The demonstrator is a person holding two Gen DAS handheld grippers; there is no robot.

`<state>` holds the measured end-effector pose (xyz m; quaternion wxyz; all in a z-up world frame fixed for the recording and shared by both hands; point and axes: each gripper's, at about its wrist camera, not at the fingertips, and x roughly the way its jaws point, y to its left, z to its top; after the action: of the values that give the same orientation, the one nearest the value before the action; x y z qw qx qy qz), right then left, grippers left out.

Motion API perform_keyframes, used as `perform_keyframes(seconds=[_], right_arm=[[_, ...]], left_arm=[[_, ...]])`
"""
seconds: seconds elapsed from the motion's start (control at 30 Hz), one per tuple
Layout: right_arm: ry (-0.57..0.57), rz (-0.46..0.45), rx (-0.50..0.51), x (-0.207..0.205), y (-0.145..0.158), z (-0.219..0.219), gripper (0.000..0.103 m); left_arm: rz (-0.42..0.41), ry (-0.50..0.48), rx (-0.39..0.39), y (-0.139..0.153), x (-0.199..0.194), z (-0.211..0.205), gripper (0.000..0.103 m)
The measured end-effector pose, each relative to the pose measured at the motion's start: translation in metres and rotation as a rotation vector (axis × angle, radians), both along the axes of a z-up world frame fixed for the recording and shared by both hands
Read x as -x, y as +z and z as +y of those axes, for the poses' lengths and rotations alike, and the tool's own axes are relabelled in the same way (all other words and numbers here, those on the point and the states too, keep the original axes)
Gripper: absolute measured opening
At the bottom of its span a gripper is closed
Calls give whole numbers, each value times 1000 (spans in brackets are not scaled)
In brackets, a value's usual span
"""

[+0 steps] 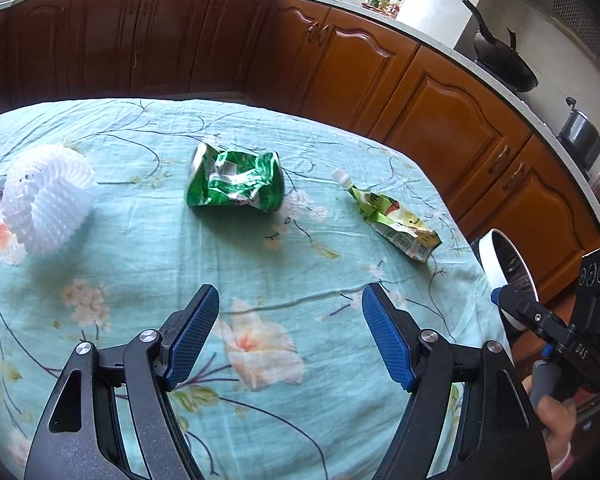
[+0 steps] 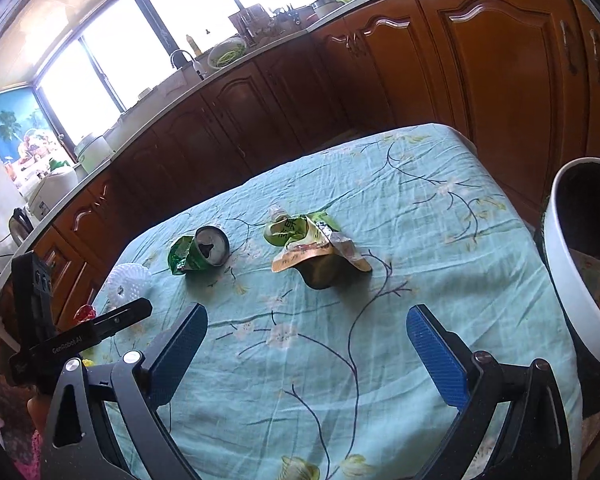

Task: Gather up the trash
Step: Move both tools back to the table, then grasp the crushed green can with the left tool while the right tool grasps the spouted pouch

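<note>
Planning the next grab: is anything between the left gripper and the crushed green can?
Nothing visible. The left gripper is open over bare tablecloth, and the crushed green can lies straight ahead; the foam net and drink pouch sit off to either side.

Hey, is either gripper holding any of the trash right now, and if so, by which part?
Nothing is held. The left gripper and right gripper both stand open above the tablecloth, short of the crushed can and pouch.
</note>
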<state>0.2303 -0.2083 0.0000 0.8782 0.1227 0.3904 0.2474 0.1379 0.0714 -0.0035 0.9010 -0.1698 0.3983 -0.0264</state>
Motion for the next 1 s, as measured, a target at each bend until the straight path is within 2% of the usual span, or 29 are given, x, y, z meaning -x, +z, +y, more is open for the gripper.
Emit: perform_keyframes(seconds=[0.27,0.47,0.57,0.67,0.7,0.73,0.83,0.87,0.9,0.93,1.0], right_arm=[[3,25,-16,-44,-2,15,101],[38,52,29,-78,-15,33,100],[58,65,83,-85,-23,42,93],[82,91,121,-89,-32,50,77],[88,100,129,-88,-35,51,67],[90,97,139,-86,-37,52,62],[99,71,166,-77,-35,54,59],[101,66,171,-74,-34,53,59],[102,63,169,-71,-33,50,58],[101,63,165,-68,-32,48,57],[93,62,150,-62,-31,43,56]], left_arm=[[2,68,-27,7,-31,41,76],[10,103,-31,10,-65,65,75],[36,102,-47,5,-83,70,74],[46,90,-91,0,-94,67,72],[53,80,-100,-2,-98,65,66],[63,64,-109,-4,-101,62,63],[94,20,-143,-12,-109,50,46],[104,8,-151,-15,-111,47,32],[113,-1,-160,-18,-112,44,26],[108,-8,-166,-17,-111,41,26],[93,-23,-187,-14,-107,34,16]])
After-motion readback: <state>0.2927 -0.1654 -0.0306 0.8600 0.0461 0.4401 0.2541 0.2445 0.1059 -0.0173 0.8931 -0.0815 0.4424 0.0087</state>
